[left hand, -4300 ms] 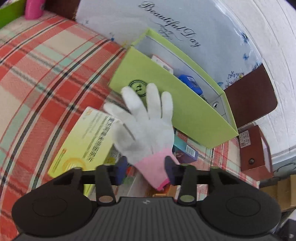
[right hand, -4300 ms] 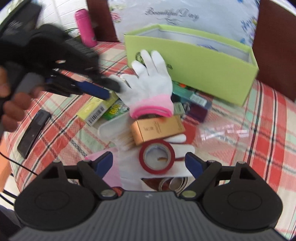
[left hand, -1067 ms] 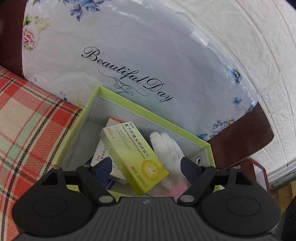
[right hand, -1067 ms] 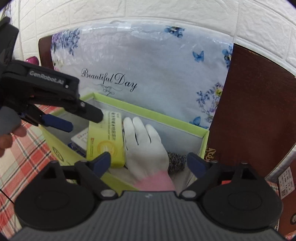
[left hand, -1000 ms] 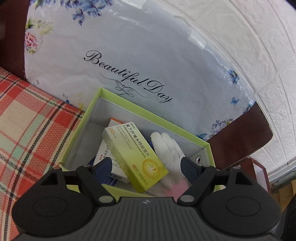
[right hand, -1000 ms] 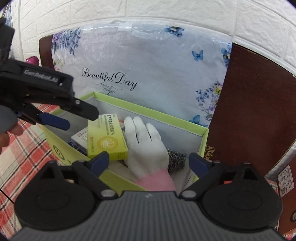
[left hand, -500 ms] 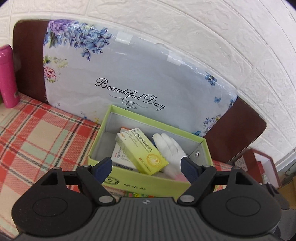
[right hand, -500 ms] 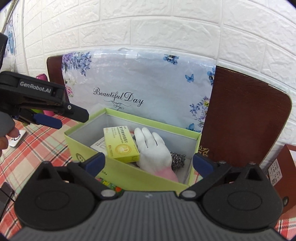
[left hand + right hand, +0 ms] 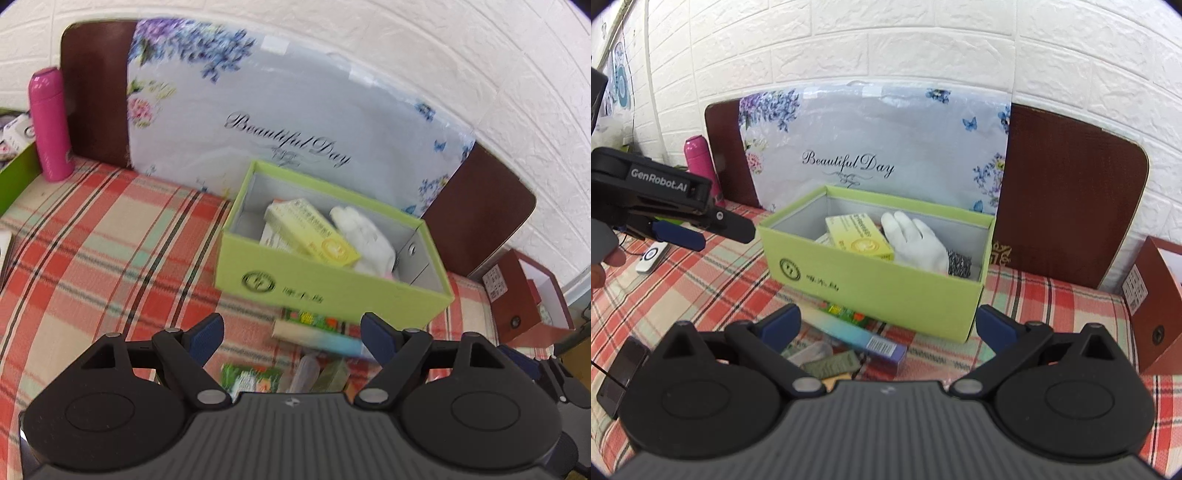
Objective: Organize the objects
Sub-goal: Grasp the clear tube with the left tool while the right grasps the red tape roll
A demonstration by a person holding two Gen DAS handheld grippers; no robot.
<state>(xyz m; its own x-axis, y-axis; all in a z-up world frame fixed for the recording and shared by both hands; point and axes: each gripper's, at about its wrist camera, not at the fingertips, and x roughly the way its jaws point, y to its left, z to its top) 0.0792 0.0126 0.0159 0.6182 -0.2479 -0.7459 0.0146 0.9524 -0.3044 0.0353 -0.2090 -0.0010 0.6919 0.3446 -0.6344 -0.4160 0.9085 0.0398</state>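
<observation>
On the red-and-cream plaid tablecloth (image 9: 683, 295), at far left a pink cylindrical flask (image 9: 698, 162) stands near the white brick wall, and the left gripper (image 9: 716, 230), held in a hand, hovers with its blue-padded jaws parted and nothing between them. In the middle sits the open lime-green cardboard box (image 9: 871, 284), holding a yellow medicine carton (image 9: 858, 238) lying tilted, a white fabric glove with a pink cuff (image 9: 916, 243) just to its right and a grey metal scourer (image 9: 958, 264) in the right corner, while a long pastel carton (image 9: 864, 336) and other small packets lie on the cloth in front of the box. The right gripper (image 9: 886, 328) hangs above those packets with its jaws spread wide and empty, and a dark red box (image 9: 1156, 306) stands at far right.
</observation>
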